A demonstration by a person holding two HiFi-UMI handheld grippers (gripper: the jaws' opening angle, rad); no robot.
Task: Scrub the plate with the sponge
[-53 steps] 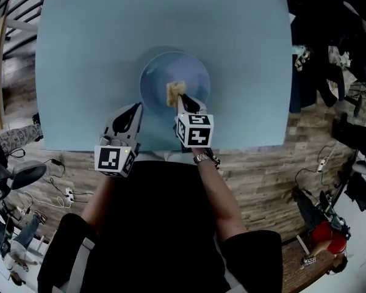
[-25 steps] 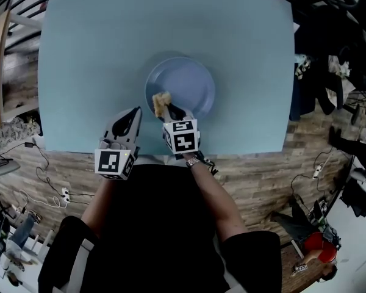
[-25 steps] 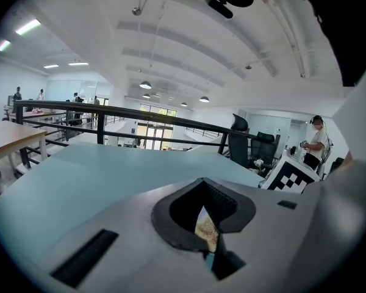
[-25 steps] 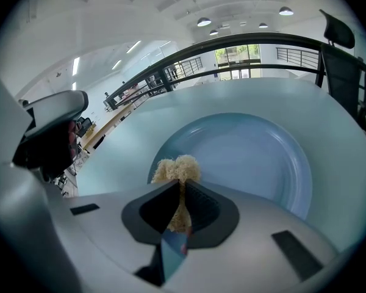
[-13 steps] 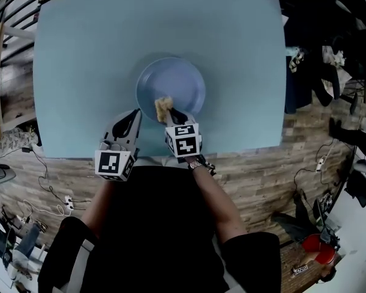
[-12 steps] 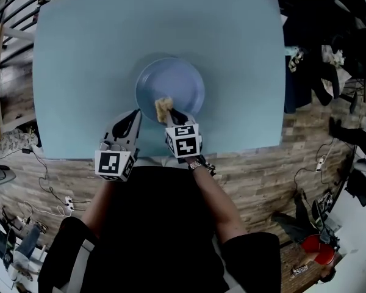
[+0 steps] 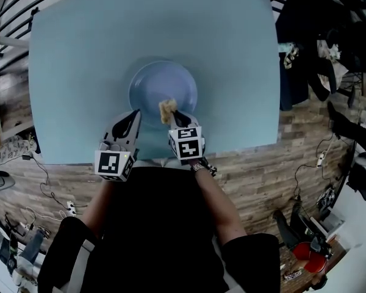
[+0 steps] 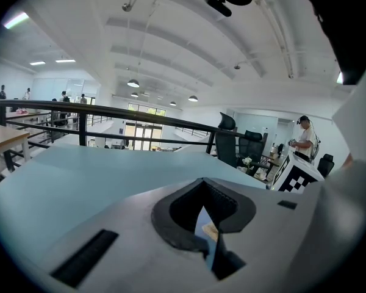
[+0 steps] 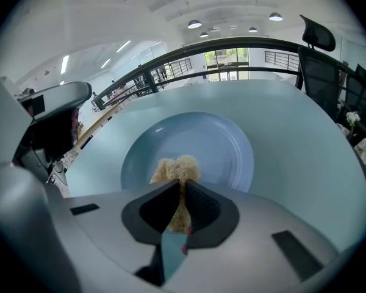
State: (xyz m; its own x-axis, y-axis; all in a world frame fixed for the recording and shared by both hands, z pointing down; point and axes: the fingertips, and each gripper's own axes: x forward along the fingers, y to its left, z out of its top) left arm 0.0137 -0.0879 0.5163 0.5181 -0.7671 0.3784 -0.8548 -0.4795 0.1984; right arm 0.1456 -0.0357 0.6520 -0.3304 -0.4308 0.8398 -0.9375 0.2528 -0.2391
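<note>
Squeezing the sponge (image 9: 175, 168) in your right tongs (image 7: 173, 111), you hold it on the near part of the plate (image 7: 151, 89), by the table's (image 7: 79, 54) near edge; your left tongs (image 7: 134, 115) sit closed, empty, just beside the plate.

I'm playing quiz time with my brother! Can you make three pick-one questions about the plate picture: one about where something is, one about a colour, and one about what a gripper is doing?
1. Where is the sponge?
A. On the floor
B. On a chair
C. Over the near part of the plate

2. What colour is the plate?
A. Blue
B. Red
C. Yellow

3. What is the right gripper doing?
A. Hanging open with nothing in it
B. Pinching the sponge
C. Clamping the plate's rim

Answers:
1 C: the head view shows the sponge by the plate's near edge.
2 A: the plate is pale blue in both views.
3 B: the right gripper view shows the sponge squeezed between the two jaws.
</note>
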